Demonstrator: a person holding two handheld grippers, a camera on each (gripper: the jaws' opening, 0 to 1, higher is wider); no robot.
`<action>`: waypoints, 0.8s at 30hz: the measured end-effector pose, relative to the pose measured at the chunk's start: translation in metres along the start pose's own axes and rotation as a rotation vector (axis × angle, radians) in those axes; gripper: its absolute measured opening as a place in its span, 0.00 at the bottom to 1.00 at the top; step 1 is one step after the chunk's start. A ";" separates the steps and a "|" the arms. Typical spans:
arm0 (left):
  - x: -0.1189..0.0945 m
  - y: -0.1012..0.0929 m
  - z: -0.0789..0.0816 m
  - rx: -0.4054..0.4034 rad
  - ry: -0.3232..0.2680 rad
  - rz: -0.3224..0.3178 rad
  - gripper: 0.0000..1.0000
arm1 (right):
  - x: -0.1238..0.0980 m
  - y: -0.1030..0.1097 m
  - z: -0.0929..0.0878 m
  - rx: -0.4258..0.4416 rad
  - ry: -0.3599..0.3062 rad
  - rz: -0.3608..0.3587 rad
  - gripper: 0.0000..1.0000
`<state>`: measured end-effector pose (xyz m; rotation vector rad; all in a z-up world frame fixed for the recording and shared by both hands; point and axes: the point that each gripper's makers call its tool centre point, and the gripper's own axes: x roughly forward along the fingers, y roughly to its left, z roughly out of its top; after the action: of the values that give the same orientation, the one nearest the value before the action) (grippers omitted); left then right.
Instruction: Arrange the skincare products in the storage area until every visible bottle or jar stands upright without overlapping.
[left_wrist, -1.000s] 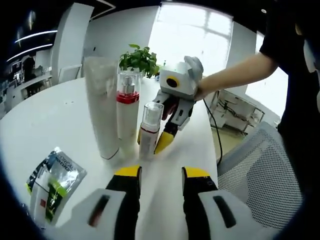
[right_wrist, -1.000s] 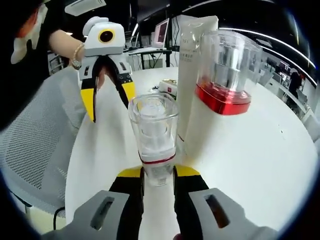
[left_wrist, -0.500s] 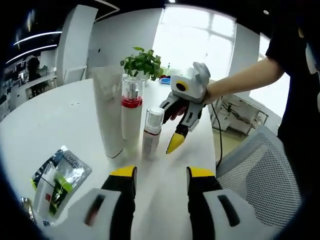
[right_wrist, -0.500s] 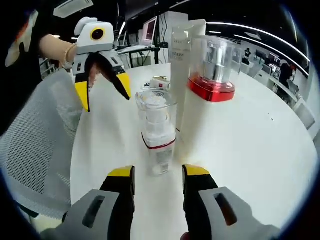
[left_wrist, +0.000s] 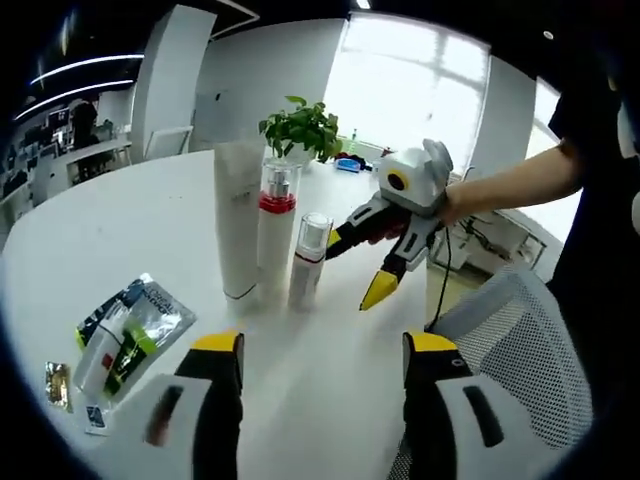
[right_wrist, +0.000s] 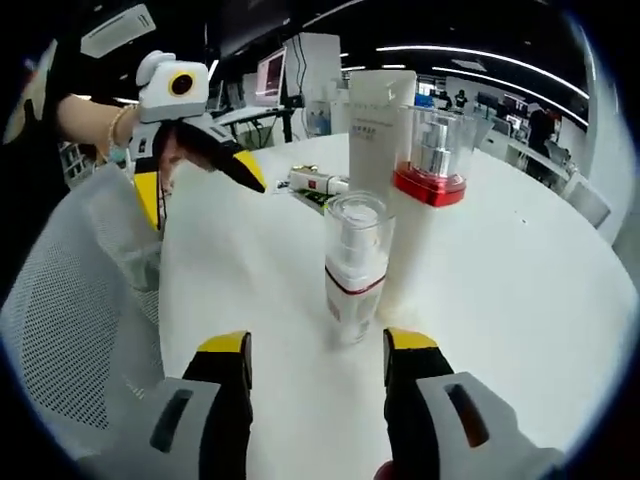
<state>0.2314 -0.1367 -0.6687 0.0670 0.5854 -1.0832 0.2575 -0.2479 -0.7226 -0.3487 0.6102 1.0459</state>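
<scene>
Now that I have let go and pulled back: entries follow.
Change: a second ago my right tool (right_wrist: 312, 345) was closed on the small pump bottle (right_wrist: 354, 265); its jaws have since spread wide and backed away, leaving the bottle free.
Small pump bottle: upright on the tabletop (right_wrist: 520, 300), just beside the red-collared bottle (right_wrist: 425, 215), apart from both tools.
Tall white tube (left_wrist: 238, 215): upright, close against the red-collared bottle.
Meaning for task: I judge these three placed, standing without overlap.
Outstanding: flat sachet pack (left_wrist: 130, 335) lying on the tabletop, well apart from the group.
Right tool: wide open, holding nothing, touching nothing.
Left tool (left_wrist: 320, 345): wide open, empty, hovering short of the bottles.
</scene>
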 end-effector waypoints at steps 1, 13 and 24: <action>-0.003 0.000 0.000 -0.004 -0.002 0.007 0.59 | -0.003 0.002 0.002 0.013 -0.007 -0.012 0.54; -0.031 0.001 -0.007 -0.065 -0.040 0.100 0.70 | -0.019 0.029 0.017 0.063 -0.051 -0.068 0.62; -0.065 -0.006 -0.009 -0.122 -0.088 0.172 0.77 | -0.024 0.054 0.041 0.100 -0.117 -0.089 0.74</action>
<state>0.2005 -0.0842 -0.6439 -0.0361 0.5553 -0.8771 0.2141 -0.2170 -0.6745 -0.2238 0.5346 0.9399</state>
